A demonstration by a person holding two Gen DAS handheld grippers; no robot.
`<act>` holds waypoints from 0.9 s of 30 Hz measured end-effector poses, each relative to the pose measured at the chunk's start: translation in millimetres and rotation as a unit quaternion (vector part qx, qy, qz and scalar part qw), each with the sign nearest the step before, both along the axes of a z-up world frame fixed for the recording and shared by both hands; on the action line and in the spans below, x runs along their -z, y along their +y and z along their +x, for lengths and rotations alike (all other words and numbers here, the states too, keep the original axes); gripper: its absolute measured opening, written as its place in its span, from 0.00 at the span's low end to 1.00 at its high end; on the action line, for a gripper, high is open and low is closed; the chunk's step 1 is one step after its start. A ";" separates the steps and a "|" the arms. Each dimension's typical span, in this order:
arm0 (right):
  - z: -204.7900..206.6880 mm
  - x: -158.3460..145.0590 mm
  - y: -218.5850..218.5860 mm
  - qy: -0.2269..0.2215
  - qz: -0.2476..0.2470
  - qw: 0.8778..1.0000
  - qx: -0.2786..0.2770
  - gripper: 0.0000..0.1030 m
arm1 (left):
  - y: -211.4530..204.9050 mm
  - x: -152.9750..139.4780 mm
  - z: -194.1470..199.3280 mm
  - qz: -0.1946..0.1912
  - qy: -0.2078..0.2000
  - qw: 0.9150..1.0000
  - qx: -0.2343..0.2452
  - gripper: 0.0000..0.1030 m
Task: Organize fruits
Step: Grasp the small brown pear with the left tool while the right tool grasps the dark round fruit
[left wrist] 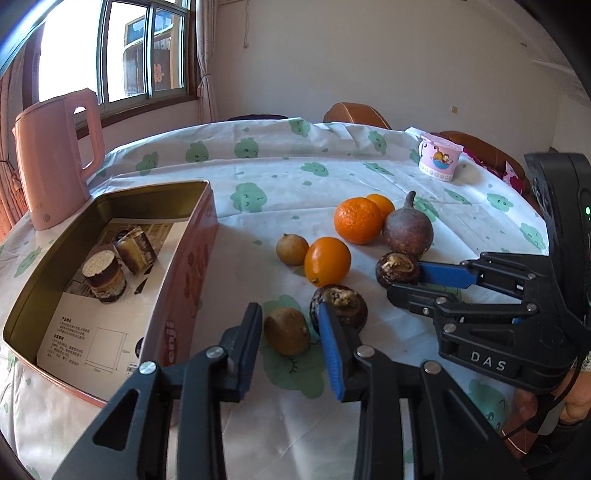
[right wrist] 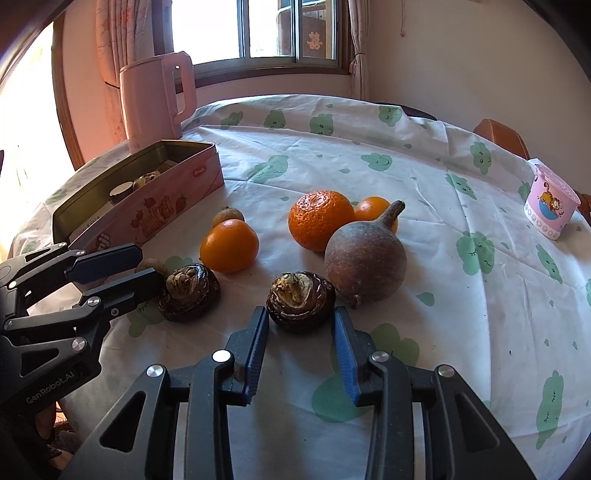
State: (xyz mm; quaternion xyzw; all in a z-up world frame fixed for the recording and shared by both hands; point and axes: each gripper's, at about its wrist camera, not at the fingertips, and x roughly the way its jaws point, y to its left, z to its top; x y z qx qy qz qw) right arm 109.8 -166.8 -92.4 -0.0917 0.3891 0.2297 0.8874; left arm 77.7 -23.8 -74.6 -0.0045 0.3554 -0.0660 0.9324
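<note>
We see a round tabletop under a white cloth printed with green clouds, a window behind it, a pink plastic kettle and an open rectangular pink tin to its left. Our left gripper stands wide apart around a small brown longan-like fruit, its right finger against a dark brown water chestnut. Our right gripper is likewise apart, flanking a second dark brown water chestnut. Oranges lie just beyond.
</note>
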 end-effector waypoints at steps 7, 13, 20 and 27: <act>-3.5 -2.5 -2.4 -0.012 0.008 1.000 0.000 0.34 | 4.3 3.8 -7.0 -0.007 -0.007 1.000 0.005 0.26; -4.3 -3.3 -2.8 -0.015 0.010 1.000 -0.001 0.34 | 3.8 5.0 -5.9 -0.005 -0.005 1.000 0.007 0.27; -12.4 -9.5 -7.0 -0.045 0.024 0.999 -0.002 0.33 | 3.3 3.5 -9.4 0.001 -0.021 1.000 0.004 0.26; -16.3 -12.4 -6.6 -0.063 0.024 0.998 -0.002 0.29 | 0.3 0.5 -15.0 0.017 -0.045 0.999 -0.002 0.26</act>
